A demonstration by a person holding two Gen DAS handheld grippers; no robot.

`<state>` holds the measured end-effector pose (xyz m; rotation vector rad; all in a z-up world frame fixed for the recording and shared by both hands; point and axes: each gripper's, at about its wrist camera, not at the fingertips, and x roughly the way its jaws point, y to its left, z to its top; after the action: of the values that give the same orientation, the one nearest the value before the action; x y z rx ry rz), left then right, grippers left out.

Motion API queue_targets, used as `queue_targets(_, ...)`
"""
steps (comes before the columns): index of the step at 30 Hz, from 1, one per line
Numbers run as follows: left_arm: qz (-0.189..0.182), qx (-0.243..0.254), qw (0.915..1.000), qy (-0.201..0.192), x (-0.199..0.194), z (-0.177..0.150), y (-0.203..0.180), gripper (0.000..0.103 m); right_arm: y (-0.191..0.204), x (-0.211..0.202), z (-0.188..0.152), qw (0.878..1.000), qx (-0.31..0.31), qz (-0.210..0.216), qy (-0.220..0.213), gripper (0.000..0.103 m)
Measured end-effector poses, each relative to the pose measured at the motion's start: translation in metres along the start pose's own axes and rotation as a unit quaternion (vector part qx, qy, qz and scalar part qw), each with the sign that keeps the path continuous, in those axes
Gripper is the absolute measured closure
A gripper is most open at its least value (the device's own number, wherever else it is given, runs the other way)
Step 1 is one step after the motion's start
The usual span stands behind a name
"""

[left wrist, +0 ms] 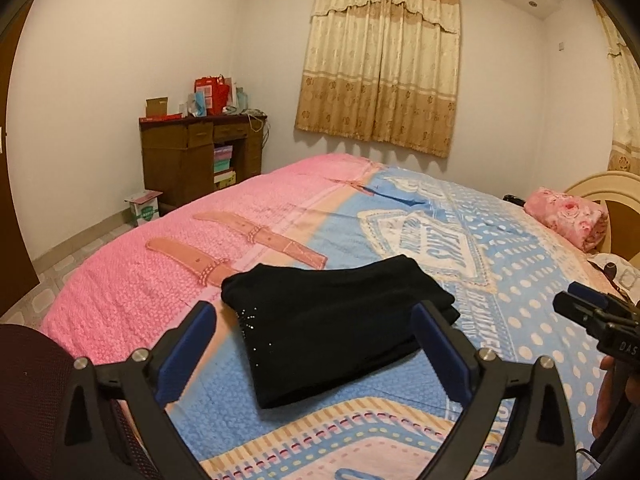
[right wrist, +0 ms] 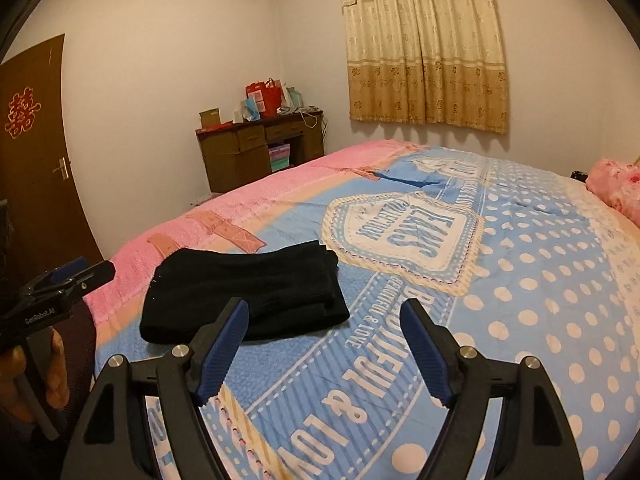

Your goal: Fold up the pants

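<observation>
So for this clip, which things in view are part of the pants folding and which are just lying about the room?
Part of the job:
- black pants, folded on the bedspread
- left gripper, open, nothing held
- right gripper, open, nothing held

Just lying about:
- pink floral blanket at the bed's head
- wooden desk with red bags
- curtains
- door

Ahead of my left gripper (left wrist: 316, 340) only the folded black pants (left wrist: 340, 320) lie on the bedspread (left wrist: 520, 280); beyond and right of them it is bare up to the pink rolled blanket (left wrist: 568, 216). My right gripper (right wrist: 324, 344) faces bare bedspread.
</observation>
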<state>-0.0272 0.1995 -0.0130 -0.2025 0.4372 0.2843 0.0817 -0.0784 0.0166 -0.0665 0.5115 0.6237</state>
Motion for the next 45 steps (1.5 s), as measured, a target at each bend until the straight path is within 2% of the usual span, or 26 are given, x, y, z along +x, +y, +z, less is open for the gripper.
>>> queue_targets(14,0.005,0.011,0.9999,-0.003,-0.002,-0.001,-0.005,0.002,0.004,-0.016,-0.005,1.0,0.006,0.002,-0.003,0.024)
queue_targets(27,0.009,0.01,0.9996,0.026,0.011,-0.006,-0.003,0.003,0.014,-0.018,-0.003,1.0,0.005,0.006,0.0,0.024)
queue_targets(45,0.017,0.004,0.9993,0.033,0.012,-0.006,-0.001,0.001,0.014,-0.015,0.0,1.0,0.002,0.017,0.0,0.023)
